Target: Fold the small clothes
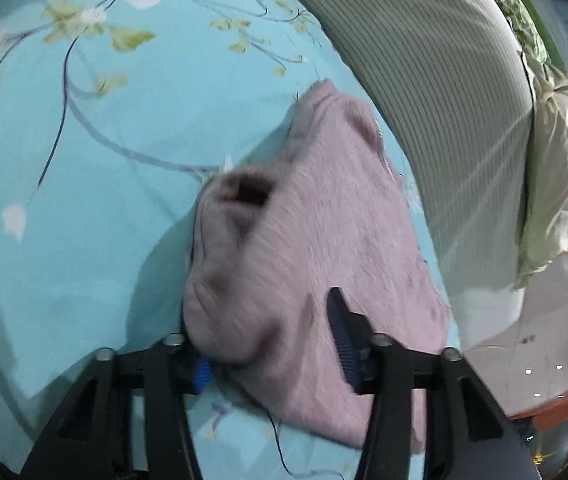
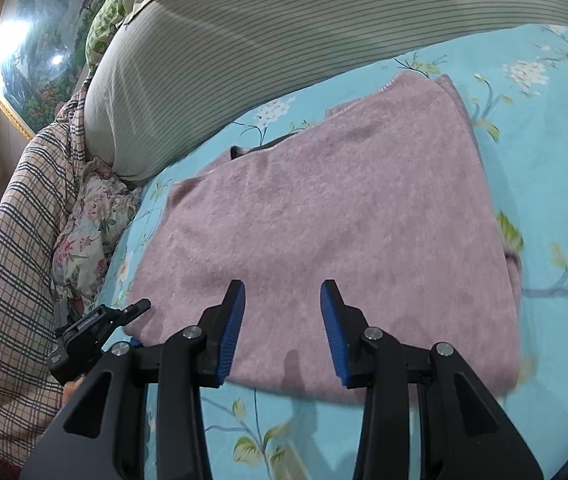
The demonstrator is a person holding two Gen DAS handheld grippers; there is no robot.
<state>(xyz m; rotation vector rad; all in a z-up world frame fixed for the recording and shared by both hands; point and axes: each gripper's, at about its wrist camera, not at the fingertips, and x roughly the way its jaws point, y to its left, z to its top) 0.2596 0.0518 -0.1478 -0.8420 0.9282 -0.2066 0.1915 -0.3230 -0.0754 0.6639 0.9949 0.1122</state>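
Observation:
A fuzzy pink garment (image 1: pixel 323 220) lies on the light blue flowered bedsheet (image 1: pixel 84 160), folded into a rough rectangle. In the left wrist view my left gripper (image 1: pixel 272 320) is shut on a bunched, raised fold at the garment's near edge. The cloth fills the gap and hides most of its left pad (image 1: pixel 203 372). In the right wrist view the garment (image 2: pixel 343 200) spreads flat. My right gripper (image 2: pixel 282 292) stands open just over its near edge, with nothing pinched between the blue pads. The left gripper (image 2: pixel 132 320) shows at the garment's lower left corner.
A grey striped bolster (image 2: pixel 284 32) runs along the far side of the garment. A plaid cloth (image 2: pixel 12 260) and a floral pillow (image 2: pixel 88 232) lie at the left, and a green-patterned pillow (image 1: pixel 555 160) sits behind the bolster. A framed landscape painting (image 2: pixel 36 40) hangs on the wall.

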